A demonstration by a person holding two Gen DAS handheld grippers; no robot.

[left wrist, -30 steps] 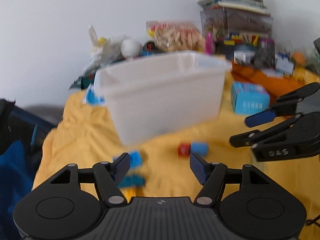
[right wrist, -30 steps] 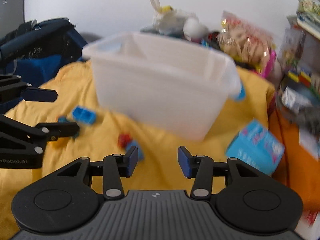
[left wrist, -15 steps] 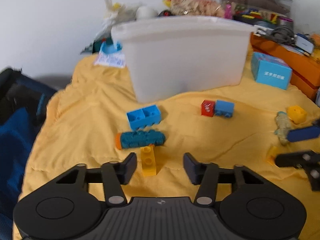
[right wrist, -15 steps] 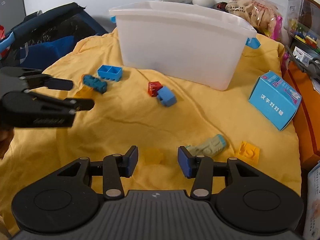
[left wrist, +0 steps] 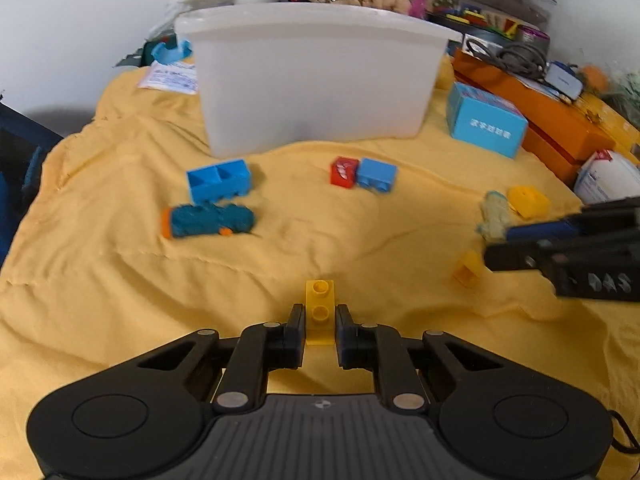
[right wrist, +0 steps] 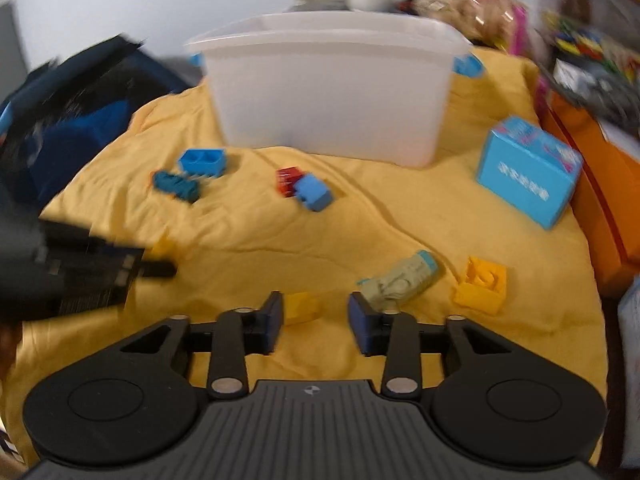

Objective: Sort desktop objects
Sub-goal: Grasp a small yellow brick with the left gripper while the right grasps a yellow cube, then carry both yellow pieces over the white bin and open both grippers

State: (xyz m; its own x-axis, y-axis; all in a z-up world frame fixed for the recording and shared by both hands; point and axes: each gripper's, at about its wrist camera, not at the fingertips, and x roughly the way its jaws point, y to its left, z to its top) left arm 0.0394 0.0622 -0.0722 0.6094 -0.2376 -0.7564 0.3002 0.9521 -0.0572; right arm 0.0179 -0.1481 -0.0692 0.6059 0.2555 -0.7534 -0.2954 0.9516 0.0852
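My left gripper (left wrist: 319, 326) is shut on a yellow two-stud brick (left wrist: 319, 312) low over the yellow cloth. My right gripper (right wrist: 316, 318) is open, with a small yellow brick (right wrist: 298, 307) between its fingers near the left one; it also shows in the left wrist view (left wrist: 467, 270). A white plastic bin (left wrist: 316, 80) stands at the back. On the cloth lie a blue hollow brick (left wrist: 219, 181), a teal and orange toy (left wrist: 208, 220), a red brick (left wrist: 343, 172), a blue brick (left wrist: 376, 176), a pale green toy (right wrist: 400, 280) and a yellow flat block (right wrist: 482, 284).
A blue carton (left wrist: 486, 126) lies right of the bin. An orange box (left wrist: 560, 128) with cables and clutter runs along the right. A dark blue bag (right wrist: 68, 120) sits off the cloth's left edge. Bags and toys are piled behind the bin.
My left gripper moved in over the yellow two-stud brick and closed on it. My right gripper came down closer to the small yellow brick and stays open.
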